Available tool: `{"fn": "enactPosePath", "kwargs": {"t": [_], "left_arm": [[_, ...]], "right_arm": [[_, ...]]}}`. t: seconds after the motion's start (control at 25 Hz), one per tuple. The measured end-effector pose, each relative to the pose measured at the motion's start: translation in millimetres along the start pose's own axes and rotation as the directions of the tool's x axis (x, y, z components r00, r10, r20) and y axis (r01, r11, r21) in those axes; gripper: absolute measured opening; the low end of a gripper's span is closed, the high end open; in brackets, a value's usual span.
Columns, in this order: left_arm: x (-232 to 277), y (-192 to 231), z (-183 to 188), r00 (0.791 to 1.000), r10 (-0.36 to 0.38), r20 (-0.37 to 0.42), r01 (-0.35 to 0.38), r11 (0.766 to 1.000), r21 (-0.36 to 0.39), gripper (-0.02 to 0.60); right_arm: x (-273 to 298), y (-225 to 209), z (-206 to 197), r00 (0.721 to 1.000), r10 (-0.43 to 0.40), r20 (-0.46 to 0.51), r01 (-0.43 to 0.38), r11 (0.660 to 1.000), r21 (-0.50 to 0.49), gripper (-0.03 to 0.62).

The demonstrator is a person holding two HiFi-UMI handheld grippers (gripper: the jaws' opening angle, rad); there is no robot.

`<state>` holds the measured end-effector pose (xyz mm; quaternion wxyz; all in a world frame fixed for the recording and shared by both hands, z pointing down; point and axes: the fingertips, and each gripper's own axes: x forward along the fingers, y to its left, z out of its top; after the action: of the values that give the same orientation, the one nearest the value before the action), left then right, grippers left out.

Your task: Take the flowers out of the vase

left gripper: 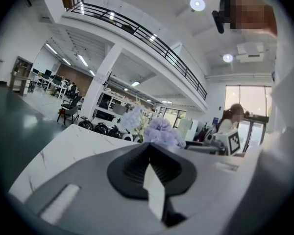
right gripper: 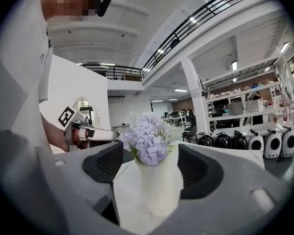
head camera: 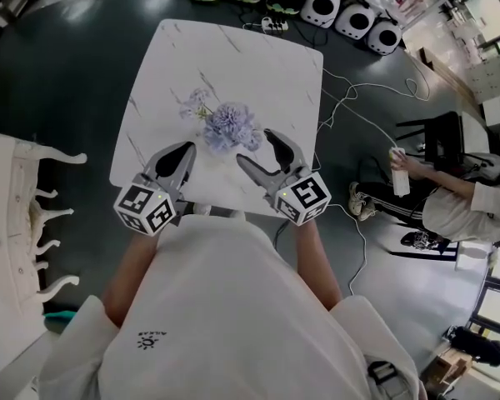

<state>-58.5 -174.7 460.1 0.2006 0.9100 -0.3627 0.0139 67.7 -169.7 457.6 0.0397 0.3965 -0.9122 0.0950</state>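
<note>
**Right claw spread around the vase, flowers still inside**

At the near edge of the white marble table, the left gripper has its jaws pressed together on nothing and points at the bouquet from the left. Just to its right, the right gripper is spread wide, with the white vase standing upright between its jaws, neither pad pinching it. The lilac flowers sit in that vase, mid-table. Farther off, white-and-black cases stand in a row on the dark floor.
</note>
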Motion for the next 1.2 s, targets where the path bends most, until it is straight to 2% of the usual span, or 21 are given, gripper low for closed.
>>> {"fn": "enactPosePath", "kwargs": {"t": [1.0, 1.16, 1.2], "left_arm": [[-11.3, -0.1, -1.8, 0.999, 0.042, -0.011, -0.042, 0.999, 0.007, -0.012], [-11.3, 0.0, -1.7, 0.999, 0.046, -0.011, -0.046, 0.999, 0.009, -0.011], [-11.4, 0.5, -1.6, 0.999, 0.047, -0.01, -0.047, 0.999, 0.009, -0.012]], "right_arm": [[43.9, 2.3, -9.7, 0.996, 0.088, -0.031, -0.09, 0.993, -0.078, 0.35], [42.5, 3.3, -8.6, 0.994, 0.107, -0.024, -0.109, 0.991, -0.074, 0.34], [41.7, 3.0, -8.0, 0.994, 0.109, -0.02, -0.111, 0.991, -0.072, 0.306]]}}
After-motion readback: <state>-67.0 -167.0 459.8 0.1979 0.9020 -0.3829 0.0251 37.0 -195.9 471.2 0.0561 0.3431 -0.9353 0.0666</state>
